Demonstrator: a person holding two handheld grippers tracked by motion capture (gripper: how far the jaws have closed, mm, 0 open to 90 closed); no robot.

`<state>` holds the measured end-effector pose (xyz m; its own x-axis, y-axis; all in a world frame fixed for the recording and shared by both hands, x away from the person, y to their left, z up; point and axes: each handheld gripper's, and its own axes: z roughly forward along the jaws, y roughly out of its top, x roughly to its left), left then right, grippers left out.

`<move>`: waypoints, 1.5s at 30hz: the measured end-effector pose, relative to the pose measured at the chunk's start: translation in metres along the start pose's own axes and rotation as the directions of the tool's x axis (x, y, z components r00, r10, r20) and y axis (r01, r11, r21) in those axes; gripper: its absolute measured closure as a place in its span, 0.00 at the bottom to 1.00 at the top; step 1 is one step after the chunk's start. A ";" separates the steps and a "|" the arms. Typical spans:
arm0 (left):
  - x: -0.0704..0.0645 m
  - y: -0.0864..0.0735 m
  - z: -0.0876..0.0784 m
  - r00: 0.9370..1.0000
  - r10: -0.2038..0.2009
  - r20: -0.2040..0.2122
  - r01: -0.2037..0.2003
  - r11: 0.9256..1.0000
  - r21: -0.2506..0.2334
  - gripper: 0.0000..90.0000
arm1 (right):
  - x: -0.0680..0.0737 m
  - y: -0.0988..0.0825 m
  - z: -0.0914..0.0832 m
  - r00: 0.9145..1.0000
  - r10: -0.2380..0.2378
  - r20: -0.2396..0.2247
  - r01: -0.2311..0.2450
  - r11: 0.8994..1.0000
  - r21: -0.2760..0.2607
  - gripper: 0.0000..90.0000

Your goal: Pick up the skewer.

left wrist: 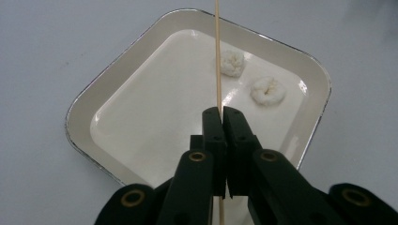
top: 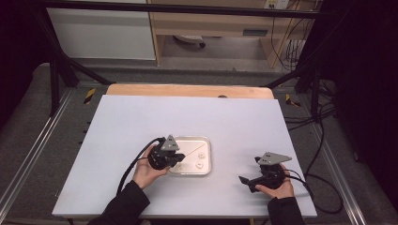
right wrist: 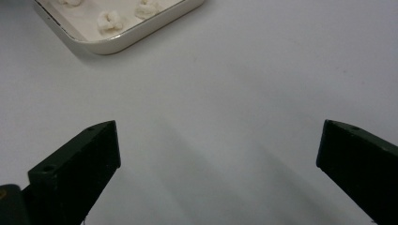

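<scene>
Tabletop (top: 141,122) white | left hand-held gripper (left wrist: 220,112) clenched on thin wooden skewer (left wrist: 218,56), held over shallow cream rectangular metal tray (left wrist: 82,112) at centre | two small white puffy lumps (left wrist: 267,90) in tray toward 3 o'clock | right hand-held gripper (right wrist: 218,150) released, jaws wide, over bare tabletop at 4 o'clock of tray

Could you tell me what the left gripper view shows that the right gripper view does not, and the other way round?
Left gripper view: the left gripper shut on a thin wooden skewer held over the tray. Right gripper view: the right gripper wide open over bare table, holding nothing. Both show the white tray and small white pieces in it.
</scene>
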<state>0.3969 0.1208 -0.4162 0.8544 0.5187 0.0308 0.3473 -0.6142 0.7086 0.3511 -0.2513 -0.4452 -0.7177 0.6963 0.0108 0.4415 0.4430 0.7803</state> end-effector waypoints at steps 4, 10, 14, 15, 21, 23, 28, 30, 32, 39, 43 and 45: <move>-0.002 0.000 -0.002 1.000 0.001 0.003 -0.001 1.000 0.003 0.98 | 0.007 0.008 0.000 0.999 -0.043 0.020 0.043 0.999 0.000 0.01; -0.004 0.000 -0.005 1.000 0.003 0.009 -0.003 1.000 0.008 0.98 | 0.019 0.018 0.003 0.994 -0.107 0.019 0.106 0.994 0.016 0.01; -0.005 0.001 -0.006 1.000 0.003 0.012 -0.003 1.000 0.014 0.98 | 0.027 0.025 0.005 0.989 -0.149 0.023 0.148 0.989 0.028 0.01; -0.006 0.001 -0.006 1.000 0.002 0.015 -0.002 1.000 0.012 0.98 | 0.029 0.027 0.006 0.986 -0.162 0.024 0.162 0.986 0.030 0.01; -0.009 0.003 -0.007 1.000 0.008 0.022 -0.008 1.000 0.022 0.98 | 0.040 0.037 0.013 0.971 -0.235 0.034 0.233 0.971 0.053 0.01; -0.010 0.004 -0.007 1.000 0.010 0.025 -0.011 1.000 0.022 0.98 | 0.042 0.040 0.014 0.966 -0.254 0.039 0.251 0.966 0.057 0.01; -0.015 0.008 -0.008 0.999 0.021 0.030 -0.022 1.000 0.022 0.98 | 0.049 0.048 0.020 0.951 -0.304 0.053 0.300 0.951 0.074 0.02; -0.017 0.011 -0.008 0.999 0.031 0.033 -0.032 0.999 0.023 0.98 | 0.050 0.050 0.022 0.943 -0.327 0.059 0.323 0.944 0.074 0.02; -0.020 0.013 -0.007 0.999 0.041 0.034 -0.042 0.999 0.027 0.98 | 0.052 0.052 0.023 0.933 -0.352 0.067 0.347 0.934 0.083 0.03; -0.028 0.022 -0.004 0.996 0.071 0.049 -0.073 0.997 0.039 0.98 | 0.060 0.059 0.026 0.898 -0.429 0.094 0.420 0.902 0.098 0.05; -0.032 0.027 -0.001 0.995 0.079 0.056 -0.081 0.995 0.049 0.98 | 0.063 0.061 0.029 0.879 -0.467 0.100 0.456 0.883 0.112 0.07; -0.033 0.029 0.001 0.995 0.083 0.060 -0.087 0.995 0.054 0.98 | 0.064 0.062 0.030 0.866 -0.489 0.102 0.477 0.871 0.117 0.08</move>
<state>0.3789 0.0851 -0.3973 0.9019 0.4293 0.0476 0.2923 -0.6878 0.6644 0.3484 -0.1625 -0.4148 -0.7829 0.4442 -0.4356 0.1050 0.7845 0.6112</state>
